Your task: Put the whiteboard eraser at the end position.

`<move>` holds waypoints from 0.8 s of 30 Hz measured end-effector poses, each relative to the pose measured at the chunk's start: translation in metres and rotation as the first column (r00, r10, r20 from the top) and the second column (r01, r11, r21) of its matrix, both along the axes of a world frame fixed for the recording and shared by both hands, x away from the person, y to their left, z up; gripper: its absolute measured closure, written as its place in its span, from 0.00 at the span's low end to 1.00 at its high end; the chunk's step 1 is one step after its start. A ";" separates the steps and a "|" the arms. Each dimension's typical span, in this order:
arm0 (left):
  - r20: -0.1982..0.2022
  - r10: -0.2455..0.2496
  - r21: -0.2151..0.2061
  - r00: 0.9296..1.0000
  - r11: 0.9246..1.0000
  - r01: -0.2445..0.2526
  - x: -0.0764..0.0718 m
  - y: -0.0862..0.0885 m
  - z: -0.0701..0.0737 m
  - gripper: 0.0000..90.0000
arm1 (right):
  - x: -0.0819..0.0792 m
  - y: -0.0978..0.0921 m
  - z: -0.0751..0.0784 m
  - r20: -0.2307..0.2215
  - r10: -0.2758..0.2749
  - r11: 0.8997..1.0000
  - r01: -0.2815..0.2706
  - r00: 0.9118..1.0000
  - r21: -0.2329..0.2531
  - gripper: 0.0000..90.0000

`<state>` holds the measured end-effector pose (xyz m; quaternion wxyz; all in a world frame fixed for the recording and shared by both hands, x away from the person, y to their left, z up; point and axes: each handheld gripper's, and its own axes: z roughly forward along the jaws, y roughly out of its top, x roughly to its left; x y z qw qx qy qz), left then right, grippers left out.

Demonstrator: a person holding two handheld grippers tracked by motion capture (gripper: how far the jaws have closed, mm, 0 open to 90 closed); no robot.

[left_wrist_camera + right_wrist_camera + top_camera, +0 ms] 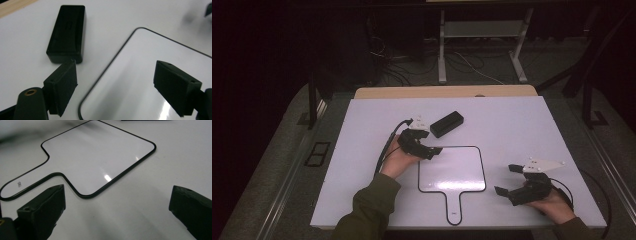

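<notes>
Small black rectangular plastic block [446,124], likely an eraser, is lying on the white tabletop [512,125], just beyond the far left corner of the thin white handled board w/ black rim [452,170]. Prob. light, stiff, smooth-sided; you'd be pinching it across the short sides. Your left gripper [428,145] is hovering just near of it, jaws open, empty. Right gripper [508,179] is sitting near right, jaws wide, nothing held.

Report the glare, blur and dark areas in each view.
High view: room dark, white table bright, soft sheen on the paddle board. Left gripper view: black block sharp, top right corner blurred. Right gripper view: small glare spots on the board, far edge soft.
</notes>
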<state>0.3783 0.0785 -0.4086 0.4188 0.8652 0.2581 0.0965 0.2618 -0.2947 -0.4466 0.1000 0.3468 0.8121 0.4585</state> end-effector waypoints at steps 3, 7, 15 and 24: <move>0.017 0.010 -0.020 1.000 1.000 -0.009 -0.012 0.010 -0.001 0.17 | 0.001 0.000 -0.002 0.000 -0.005 1.000 0.005 1.000 -0.016 0.00; 0.031 0.028 -0.043 0.999 0.999 -0.027 -0.028 0.025 0.000 0.15 | 0.002 0.001 -0.003 -0.003 -0.004 1.000 0.004 1.000 -0.026 0.00; 0.044 0.077 -0.095 0.996 0.993 -0.072 -0.058 0.052 -0.006 0.09 | 0.001 0.000 -0.003 0.002 -0.005 1.000 0.005 1.000 -0.028 0.00; 0.053 0.116 -0.121 0.992 0.987 -0.109 -0.082 0.074 -0.011 0.00 | 0.001 0.000 -0.002 0.000 -0.013 1.000 0.013 1.000 -0.016 0.00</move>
